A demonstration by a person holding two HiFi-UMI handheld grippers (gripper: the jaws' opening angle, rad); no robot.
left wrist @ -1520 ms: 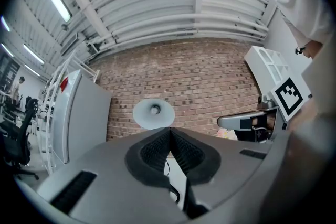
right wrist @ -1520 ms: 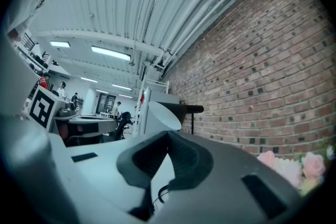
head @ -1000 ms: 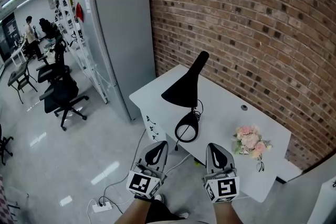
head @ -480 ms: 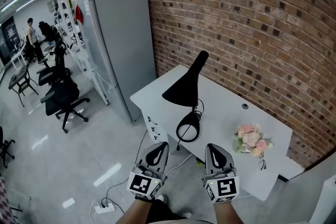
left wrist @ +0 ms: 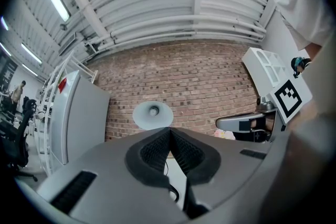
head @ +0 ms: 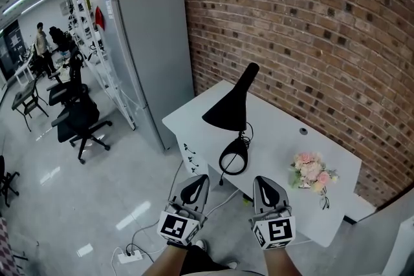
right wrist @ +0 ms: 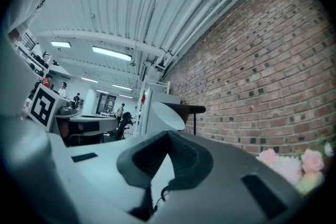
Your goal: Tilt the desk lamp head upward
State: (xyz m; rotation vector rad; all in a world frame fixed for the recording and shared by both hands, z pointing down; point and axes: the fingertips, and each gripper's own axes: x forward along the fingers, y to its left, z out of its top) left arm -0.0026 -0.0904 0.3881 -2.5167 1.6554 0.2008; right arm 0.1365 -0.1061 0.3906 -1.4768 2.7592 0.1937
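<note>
A black desk lamp stands on the white desk (head: pixel 278 139). Its cone head (head: pixel 226 114) points down and left, above the round base (head: pixel 233 158). Both grippers hover off the desk's near edge, short of the lamp and touching nothing. My left gripper (head: pixel 194 184) and my right gripper (head: pixel 266 184) are both shut and empty. In the left gripper view, the lamp head (left wrist: pixel 153 114) shows from below, past the shut left gripper (left wrist: pixel 169 131). In the right gripper view, the lamp head (right wrist: pixel 169 115) sits just above the shut right gripper (right wrist: pixel 169 136).
Pink flowers (head: pixel 310 171) lie on the desk to the right of the lamp. A brick wall (head: pixel 310 22) backs the desk and a grey cabinet (head: pixel 152 55) stands at its left. Office chairs (head: pixel 77 119) and a power strip (head: pixel 126 255) are on the floor.
The head view has drifted slightly. Both grippers stay in the same place, still shut. The lamp has not moved.
</note>
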